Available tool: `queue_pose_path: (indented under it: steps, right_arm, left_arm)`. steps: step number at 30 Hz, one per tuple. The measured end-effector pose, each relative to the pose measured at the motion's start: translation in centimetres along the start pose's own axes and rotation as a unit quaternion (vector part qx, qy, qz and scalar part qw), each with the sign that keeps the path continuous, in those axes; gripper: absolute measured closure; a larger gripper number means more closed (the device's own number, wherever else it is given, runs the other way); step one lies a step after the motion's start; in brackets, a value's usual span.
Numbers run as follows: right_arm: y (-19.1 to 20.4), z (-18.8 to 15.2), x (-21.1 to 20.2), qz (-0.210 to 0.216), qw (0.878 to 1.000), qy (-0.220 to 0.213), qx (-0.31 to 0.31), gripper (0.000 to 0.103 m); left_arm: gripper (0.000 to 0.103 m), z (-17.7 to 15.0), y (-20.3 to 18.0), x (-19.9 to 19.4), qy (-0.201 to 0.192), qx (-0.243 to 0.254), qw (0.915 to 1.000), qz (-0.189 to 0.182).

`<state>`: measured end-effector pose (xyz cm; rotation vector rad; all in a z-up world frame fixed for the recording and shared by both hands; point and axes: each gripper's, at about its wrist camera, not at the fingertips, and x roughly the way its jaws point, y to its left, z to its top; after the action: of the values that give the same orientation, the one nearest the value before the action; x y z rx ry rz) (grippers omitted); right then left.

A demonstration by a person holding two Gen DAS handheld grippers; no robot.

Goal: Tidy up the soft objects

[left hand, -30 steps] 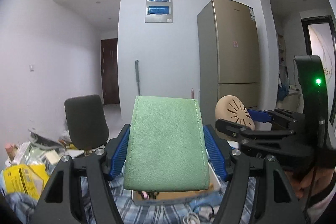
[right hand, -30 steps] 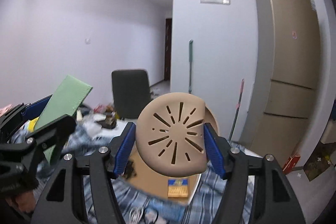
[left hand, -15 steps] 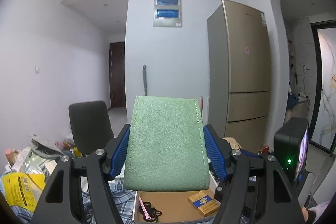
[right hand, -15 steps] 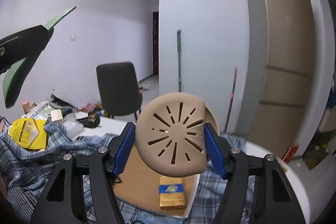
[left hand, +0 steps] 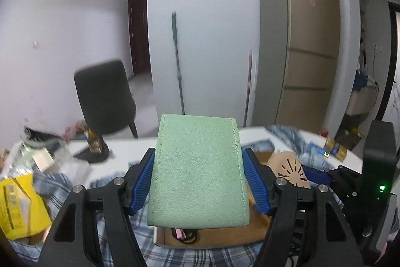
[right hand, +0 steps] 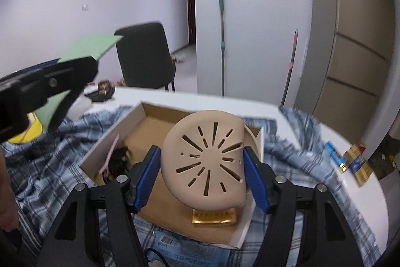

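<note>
Left tool (left hand: 198, 179) gripping green pad (left hand: 198, 172), right tool (right hand: 202, 177) gripping beige pad (right hand: 205, 162), plaid-covered table (right hand: 312, 149)

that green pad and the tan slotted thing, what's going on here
A person holds a gripper in each hand. The left gripper is clamped on the green pad, held in the air. The right gripper grips the tan slotted pad above an open cardboard box that sits on a plaid cloth. The box already holds a gold packet and some small items. Neither pad is in the box yet.
</note>
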<state>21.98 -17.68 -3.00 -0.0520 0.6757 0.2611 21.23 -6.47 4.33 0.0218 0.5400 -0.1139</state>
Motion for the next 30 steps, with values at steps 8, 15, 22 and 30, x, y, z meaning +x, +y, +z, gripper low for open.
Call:
queue_pose_path:
  steps: [8,15,22,30]
  right_arm:
    - [0.0,-1.6,3.4,0.024,0.997,0.067,0.005,0.038]
    - [0.1,-1.9,4.0,-0.004,0.997,0.074,0.001,0.028]
    - [-0.2,-1.4,2.6,-0.003,0.999,0.052,-0.001,0.017]
    - [-0.6,1.1,-1.0,-0.004,1.0,0.024,0.006,0.017]
  left_arm:
    - [0.033,-2.4,0.7,4.2,0.055,0.006,0.9984,0.009]
    - [0.032,-2.9,0.5,4.5,0.059,-0.001,0.9983,0.001]
    - [0.016,-2.5,0.9,3.6,0.031,-0.016,0.9993,0.009]
    - [0.016,-1.6,0.0,0.3,-0.004,0.002,1.0,0.006]
